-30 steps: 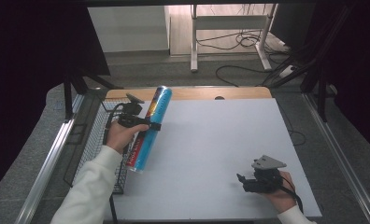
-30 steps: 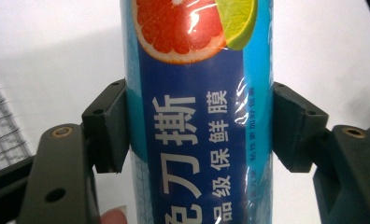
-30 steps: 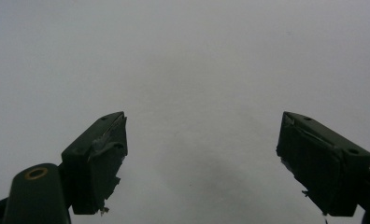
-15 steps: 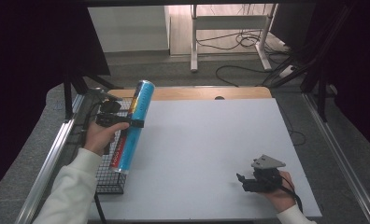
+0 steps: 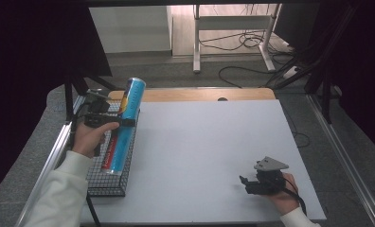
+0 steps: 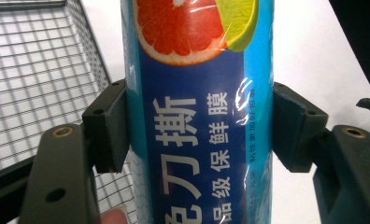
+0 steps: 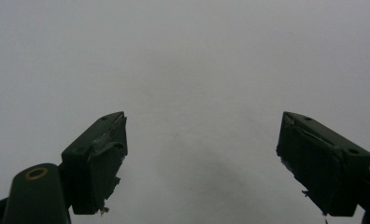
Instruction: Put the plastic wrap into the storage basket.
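The left tongs (image 5: 124, 122) clamp a blue tube (image 5: 126, 124) around its middle, holding it tilted above the wire basket (image 5: 105, 187) at the table's (image 5: 214, 142) left edge. The right tongs (image 5: 245, 184) rest released, well apart from the basket.

Both arms wear white sleeves. The left tongs (image 6: 199, 135) are black: blocky square pads bolted to broad arms, each arm with a brass-ringed hole and small dark screws. The right tongs (image 7: 202, 163) match, with frayed tape on the pad faces. They carry a grey three-cornered plate (image 5: 271, 164) and trail a black cable (image 5: 295, 196).
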`<state>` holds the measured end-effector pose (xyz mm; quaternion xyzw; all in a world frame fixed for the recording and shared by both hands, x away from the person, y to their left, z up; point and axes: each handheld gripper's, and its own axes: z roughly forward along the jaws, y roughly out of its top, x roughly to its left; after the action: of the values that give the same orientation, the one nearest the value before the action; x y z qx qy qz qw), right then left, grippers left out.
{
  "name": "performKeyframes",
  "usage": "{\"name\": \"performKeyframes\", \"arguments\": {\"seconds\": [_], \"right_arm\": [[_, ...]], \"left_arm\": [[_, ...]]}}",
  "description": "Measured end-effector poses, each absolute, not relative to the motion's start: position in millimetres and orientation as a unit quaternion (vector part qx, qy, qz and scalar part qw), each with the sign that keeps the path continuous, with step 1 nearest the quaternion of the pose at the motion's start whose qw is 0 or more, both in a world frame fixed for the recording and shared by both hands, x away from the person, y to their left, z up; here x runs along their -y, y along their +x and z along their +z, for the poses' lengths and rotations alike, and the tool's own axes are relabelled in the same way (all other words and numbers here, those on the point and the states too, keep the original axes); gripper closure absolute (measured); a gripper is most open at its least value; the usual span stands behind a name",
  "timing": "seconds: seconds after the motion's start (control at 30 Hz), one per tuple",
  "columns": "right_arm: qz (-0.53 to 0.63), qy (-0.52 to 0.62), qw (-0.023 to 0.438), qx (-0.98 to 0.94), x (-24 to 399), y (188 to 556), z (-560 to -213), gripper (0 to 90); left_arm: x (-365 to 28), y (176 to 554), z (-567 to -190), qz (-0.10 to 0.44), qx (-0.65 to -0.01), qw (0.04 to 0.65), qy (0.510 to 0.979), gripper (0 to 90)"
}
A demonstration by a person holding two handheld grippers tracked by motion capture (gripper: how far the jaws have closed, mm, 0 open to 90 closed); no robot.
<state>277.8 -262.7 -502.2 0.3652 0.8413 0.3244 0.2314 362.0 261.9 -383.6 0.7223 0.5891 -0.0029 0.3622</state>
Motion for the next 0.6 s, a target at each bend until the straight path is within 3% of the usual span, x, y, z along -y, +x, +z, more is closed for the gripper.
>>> {"name": "performKeyframes", "arguments": {"seconds": [0.6], "right_arm": [[0.326, 0.364, 0.233, -0.841, 261.5, 278.1, -501.4, 16.7]], "left_arm": [[-294.8, 357.5, -392.3, 0.011, -0.623, 0.345, 0.702, 31.6]]}}
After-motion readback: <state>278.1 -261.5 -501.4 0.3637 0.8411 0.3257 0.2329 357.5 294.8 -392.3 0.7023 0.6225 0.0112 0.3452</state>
